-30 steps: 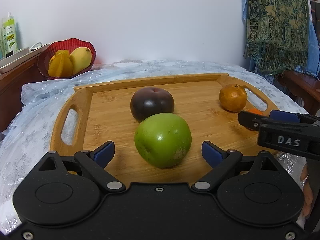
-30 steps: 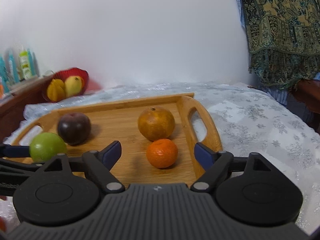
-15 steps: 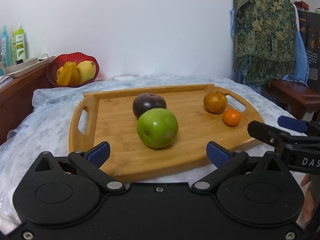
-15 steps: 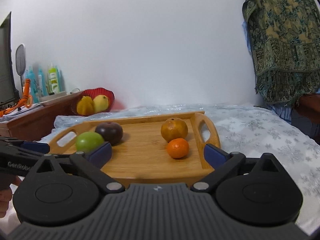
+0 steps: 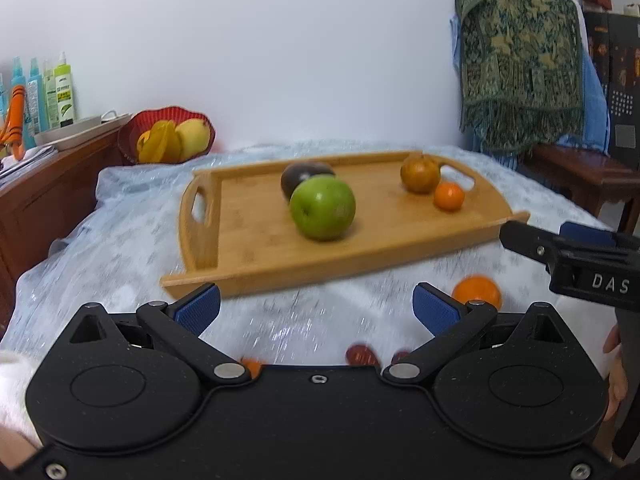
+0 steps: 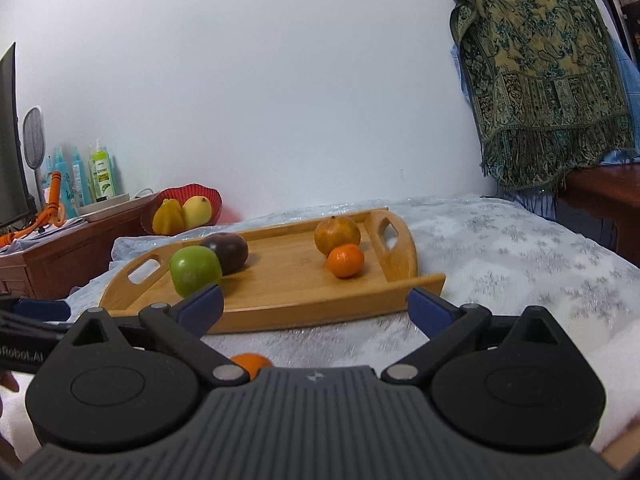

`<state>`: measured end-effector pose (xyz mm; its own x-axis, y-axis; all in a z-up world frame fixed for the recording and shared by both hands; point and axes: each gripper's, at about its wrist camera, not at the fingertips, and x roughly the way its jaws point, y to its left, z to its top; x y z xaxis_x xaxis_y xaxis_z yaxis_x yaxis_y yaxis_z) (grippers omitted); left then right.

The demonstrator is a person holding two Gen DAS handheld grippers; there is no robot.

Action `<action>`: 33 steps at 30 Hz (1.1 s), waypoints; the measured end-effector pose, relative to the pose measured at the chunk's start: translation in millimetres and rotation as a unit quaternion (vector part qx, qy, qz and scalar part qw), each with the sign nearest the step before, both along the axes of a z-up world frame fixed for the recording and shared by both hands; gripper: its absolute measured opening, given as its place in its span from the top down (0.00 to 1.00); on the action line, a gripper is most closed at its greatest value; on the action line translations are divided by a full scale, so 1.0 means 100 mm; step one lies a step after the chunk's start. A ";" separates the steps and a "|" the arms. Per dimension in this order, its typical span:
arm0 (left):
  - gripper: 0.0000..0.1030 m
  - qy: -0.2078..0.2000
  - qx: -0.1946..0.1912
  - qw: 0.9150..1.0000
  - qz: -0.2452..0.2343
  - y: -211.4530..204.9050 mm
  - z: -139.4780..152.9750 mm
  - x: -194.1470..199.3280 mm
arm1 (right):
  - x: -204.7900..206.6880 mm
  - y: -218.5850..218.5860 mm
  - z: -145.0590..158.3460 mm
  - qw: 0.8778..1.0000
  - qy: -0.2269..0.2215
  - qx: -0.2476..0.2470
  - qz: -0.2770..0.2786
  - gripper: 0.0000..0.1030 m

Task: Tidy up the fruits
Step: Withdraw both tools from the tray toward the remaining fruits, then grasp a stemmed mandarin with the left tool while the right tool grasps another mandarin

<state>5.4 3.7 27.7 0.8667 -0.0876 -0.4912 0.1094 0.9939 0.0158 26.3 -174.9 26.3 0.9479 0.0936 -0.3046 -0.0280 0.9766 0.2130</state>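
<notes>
Tray: wooden handled tray [image 5: 248,248] on the cloth-covered tabletop [image 6: 520,248] carries four fruits.
Placed: green apple [image 5: 322,207], dark plum [image 6: 226,251], brownish orange [image 6: 337,235], small tangerine [image 6: 345,260].
Left: orange tangerine [image 5: 477,292] and small red fruits [image 5: 362,354] wait outside, just beside the tray.
Jaws: left gripper [image 5: 316,308] and right gripper [image 6: 314,306] just spread wide, both empty.

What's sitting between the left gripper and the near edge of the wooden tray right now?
In the left wrist view, only bare tablecloth lies between the left gripper and the wooden tray. A loose orange sits off to the right.

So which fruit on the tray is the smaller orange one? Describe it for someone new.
Find the wooden tray on the pale cloth. At its right-handle end two fruits touch; the small orange is the nearer, brighter one, smaller than the dull brownish fruit behind it.
</notes>
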 end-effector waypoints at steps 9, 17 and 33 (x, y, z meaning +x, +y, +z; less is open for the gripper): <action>0.20 0.029 -0.012 0.999 0.025 0.18 -0.14 -0.15 | -0.08 0.25 -0.06 0.999 0.004 -0.038 0.029 0.02; 0.31 0.047 -0.015 0.998 0.048 0.32 -0.22 -0.13 | -0.07 0.37 -0.11 0.998 0.017 -0.041 0.050 0.17; 0.51 0.071 -0.011 0.995 0.067 0.30 -0.37 -0.02 | 0.00 0.45 -0.19 0.996 0.050 -0.039 0.057 0.44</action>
<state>3.3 33.7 -9.5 0.7937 0.0118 -0.6082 -0.0244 0.9996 -0.0124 25.9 -129.8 7.0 0.8970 0.1724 -0.4071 -0.1230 0.9818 0.1446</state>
